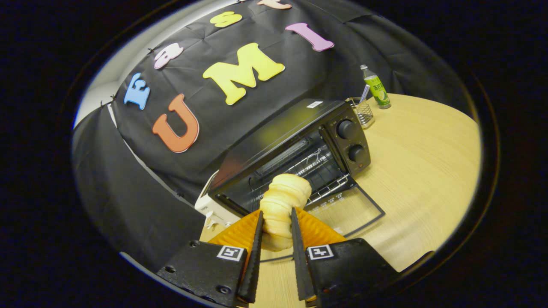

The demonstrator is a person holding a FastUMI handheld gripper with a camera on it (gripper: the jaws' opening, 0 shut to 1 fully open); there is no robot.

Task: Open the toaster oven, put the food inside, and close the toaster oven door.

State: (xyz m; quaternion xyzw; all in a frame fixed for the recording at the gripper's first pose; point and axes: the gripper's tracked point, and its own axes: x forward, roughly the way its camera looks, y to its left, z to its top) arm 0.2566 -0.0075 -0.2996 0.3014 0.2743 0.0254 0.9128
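Green bottle (377,90), wire basket (363,112), table (428,171)

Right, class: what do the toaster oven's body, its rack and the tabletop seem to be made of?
Toaster oven: dark painted or coated metal, judging by the soft sheen on its flat top. Rack: bare metal wire, thin and bright. Table: pale wood or wood-look laminate, matte with fine straight grain; which one is unclear. The tool grips the pale ridged food before the open door.

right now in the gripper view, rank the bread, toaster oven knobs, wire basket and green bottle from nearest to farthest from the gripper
1. Bread: clamped between the fingers of the gripper, poking out toward the open oven.
2. Toaster oven knobs: beyond the fingers, on the oven's right panel.
3. Wire basket: on the table behind the oven's right end.
4. Green bottle: just past the basket, by the booth wall.
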